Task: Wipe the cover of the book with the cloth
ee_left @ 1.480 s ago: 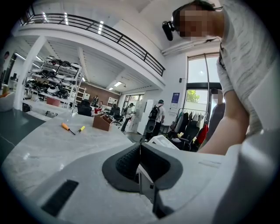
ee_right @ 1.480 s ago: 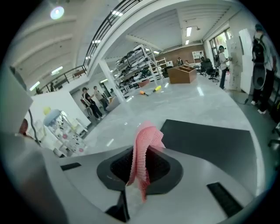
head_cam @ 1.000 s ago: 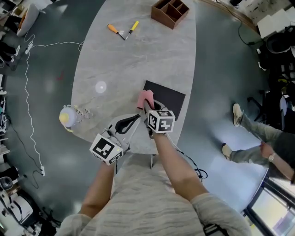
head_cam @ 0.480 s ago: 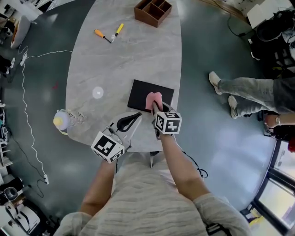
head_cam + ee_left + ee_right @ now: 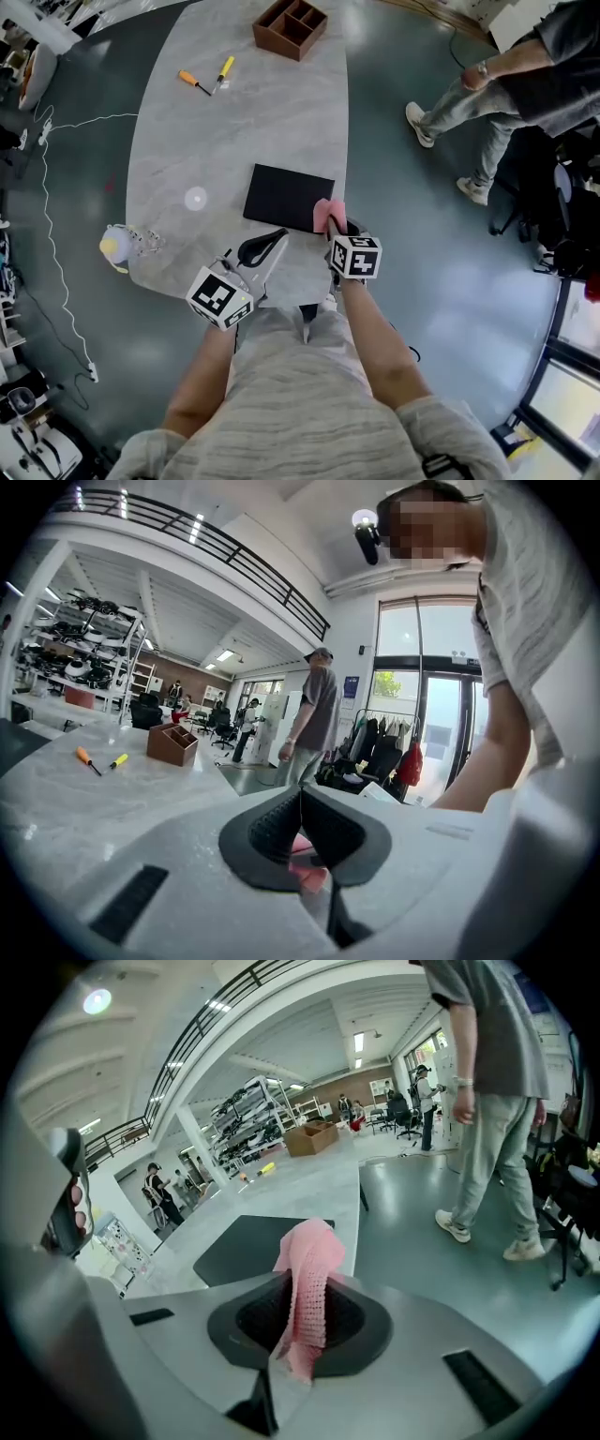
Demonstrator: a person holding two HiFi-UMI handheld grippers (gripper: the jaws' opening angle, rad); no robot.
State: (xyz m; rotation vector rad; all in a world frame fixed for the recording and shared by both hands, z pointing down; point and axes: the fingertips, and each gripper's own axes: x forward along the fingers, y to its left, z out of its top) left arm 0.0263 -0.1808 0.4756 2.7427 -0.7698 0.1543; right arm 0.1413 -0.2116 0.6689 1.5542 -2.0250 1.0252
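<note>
A black book point(image 5: 287, 198) lies flat near the front right edge of the grey oval table point(image 5: 234, 122). My right gripper point(image 5: 332, 225) is shut on a pink cloth point(image 5: 326, 214), held at the book's front right corner. In the right gripper view the pink cloth point(image 5: 306, 1288) sticks up between the jaws with the book point(image 5: 258, 1246) just beyond. My left gripper point(image 5: 269, 242) sits shut to the left, just in front of the book, with nothing in it. In the left gripper view its jaws point(image 5: 300, 825) are closed together.
A brown wooden organiser point(image 5: 291, 26) stands at the table's far end, with an orange tool point(image 5: 195, 82) and a yellow tool point(image 5: 223, 69) near it. A yellow-capped bottle point(image 5: 116, 246) sits at the table's left edge. A person point(image 5: 497, 84) walks on the floor at right.
My right gripper has swept the pink cloth rightward across the book, from its left part to its front right corner. The person on the floor has walked farther away. The left gripper stays in place.
</note>
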